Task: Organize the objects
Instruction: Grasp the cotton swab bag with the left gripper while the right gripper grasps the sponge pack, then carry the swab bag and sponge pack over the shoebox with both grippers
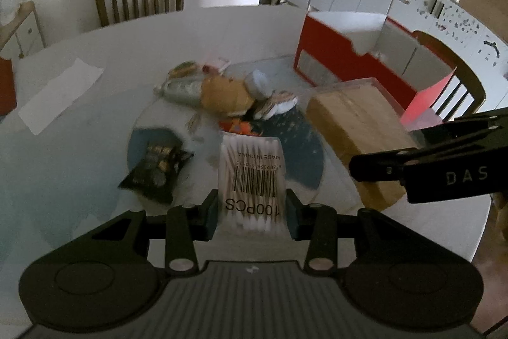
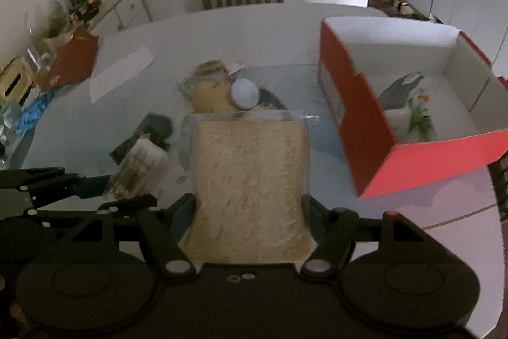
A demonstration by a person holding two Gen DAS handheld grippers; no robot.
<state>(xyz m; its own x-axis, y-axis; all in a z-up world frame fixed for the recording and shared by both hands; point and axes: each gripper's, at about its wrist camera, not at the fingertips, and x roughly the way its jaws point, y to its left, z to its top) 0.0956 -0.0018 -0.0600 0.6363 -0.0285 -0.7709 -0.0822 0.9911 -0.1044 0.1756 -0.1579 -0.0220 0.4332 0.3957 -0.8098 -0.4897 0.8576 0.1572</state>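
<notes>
Bread packet (image 2: 250,189) sits clamped in my right gripper (image 2: 250,212), cotton swabs (image 1: 252,180) in my left gripper (image 1: 252,212); both raised, likely bound for the red box (image 2: 374,135) far right.

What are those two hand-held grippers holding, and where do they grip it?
The left hand-held gripper clamps a cotton swab pack at its near end. The right hand-held gripper squeezes a bagged bread slice by its lower side edges.

Left gripper (image 1: 252,210) tilted down, jaws fairly narrow, clamped w/ pads on both sides of a load. Right gripper (image 2: 250,212) tilted down too, jaws wider, also clamped.
</notes>
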